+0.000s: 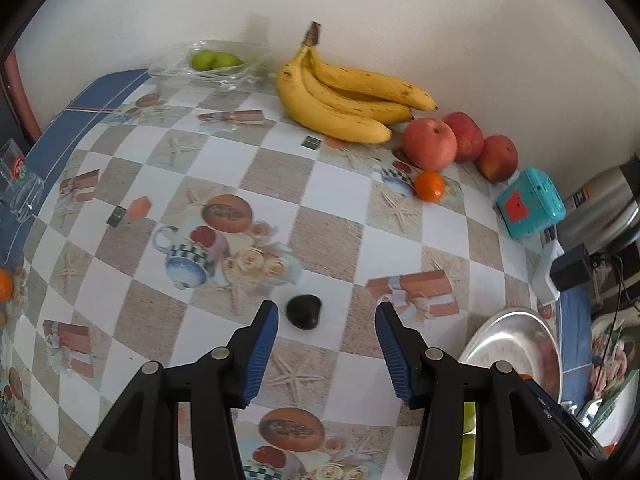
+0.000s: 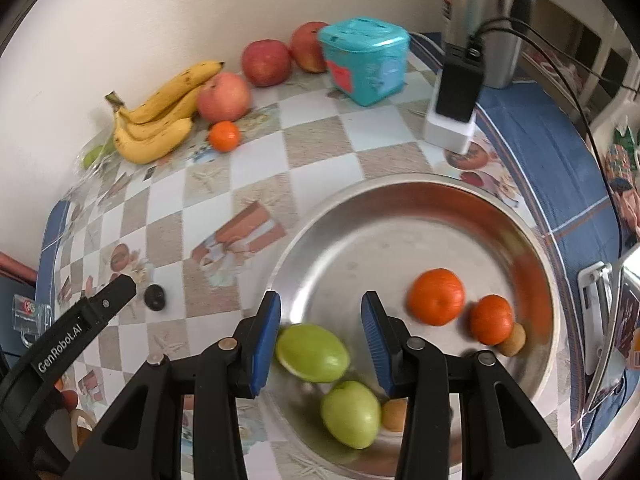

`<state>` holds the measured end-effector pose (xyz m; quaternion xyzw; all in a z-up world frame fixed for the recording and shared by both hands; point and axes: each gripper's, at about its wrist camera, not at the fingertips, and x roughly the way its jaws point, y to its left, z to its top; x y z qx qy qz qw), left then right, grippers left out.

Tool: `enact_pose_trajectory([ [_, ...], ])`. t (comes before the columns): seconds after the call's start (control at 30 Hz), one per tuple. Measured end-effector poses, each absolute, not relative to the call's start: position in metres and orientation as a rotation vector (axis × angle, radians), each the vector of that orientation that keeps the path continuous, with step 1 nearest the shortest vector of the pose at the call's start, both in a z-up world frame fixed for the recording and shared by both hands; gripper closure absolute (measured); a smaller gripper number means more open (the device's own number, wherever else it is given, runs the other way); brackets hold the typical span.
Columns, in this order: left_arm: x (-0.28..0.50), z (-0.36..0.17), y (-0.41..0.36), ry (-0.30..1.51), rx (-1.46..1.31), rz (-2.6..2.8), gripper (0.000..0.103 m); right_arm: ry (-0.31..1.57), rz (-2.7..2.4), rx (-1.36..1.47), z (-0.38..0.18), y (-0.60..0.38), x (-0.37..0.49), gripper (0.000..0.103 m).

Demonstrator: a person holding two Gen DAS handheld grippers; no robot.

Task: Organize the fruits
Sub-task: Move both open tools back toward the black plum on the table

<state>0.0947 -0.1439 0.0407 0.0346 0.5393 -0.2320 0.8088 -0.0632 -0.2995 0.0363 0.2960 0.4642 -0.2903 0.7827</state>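
My left gripper [image 1: 326, 316] is open just above the table, with a small dark fruit [image 1: 303, 311] lying between its fingertips, nearer the left one. Bananas [image 1: 344, 96], three red apples [image 1: 430, 144] and a tangerine [image 1: 429, 186] sit along the wall. My right gripper [image 2: 320, 312] is open over the steel plate [image 2: 380, 220], with a green fruit [image 2: 312, 353] lying in the plate between its fingers. The plate also holds a second green fruit [image 2: 351, 414], two tangerines [image 2: 437, 297] and small brown fruits [image 2: 513, 340]. The left gripper's finger [image 2: 116, 292] shows beside the dark fruit [image 2: 155, 298].
A glass dish [image 1: 208, 66] with green fruits stands at the back left by the wall. A teal box [image 1: 530, 202], a steel flask [image 2: 480, 20] and a charger block [image 2: 454, 112] with cables stand at the right. A glass mug [image 1: 18, 184] sits at the left edge.
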Motion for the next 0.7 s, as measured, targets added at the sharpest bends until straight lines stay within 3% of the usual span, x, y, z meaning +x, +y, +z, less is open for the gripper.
enact_pose_trajectory([
  [0.27, 0.108, 0.036, -0.129, 1.172, 0.045, -0.466, 0.038, 1.016, -0.602, 0.608, 0.037, -0.280, -0.044, 0.060],
  [0.37, 0.113, 0.031, -0.124, 1.184, 0.048, -0.422, 0.019, 1.025, -0.599, 0.590, 0.035, -0.274, -0.038, 0.060],
  [0.4, 0.114, 0.029, -0.122, 1.187, 0.055, -0.400, 0.005, 1.030, -0.594, 0.584, 0.033, -0.272, -0.035, 0.058],
  [0.43, 0.116, 0.026, -0.120, 1.188, 0.062, -0.378, 0.000, 1.034, -0.591, 0.579, 0.032, -0.270, -0.033, 0.046],
  [0.5, 0.119, 0.023, -0.117, 1.187, 0.073, -0.347, 0.000, 1.036, -0.595, 0.562, 0.030, -0.267, -0.029, 0.027],
  [0.7, 0.123, 0.016, -0.112, 1.185, 0.094, -0.311, 0.000, 1.043, -0.594, 0.544, 0.025, -0.265, -0.024, 0.025],
])
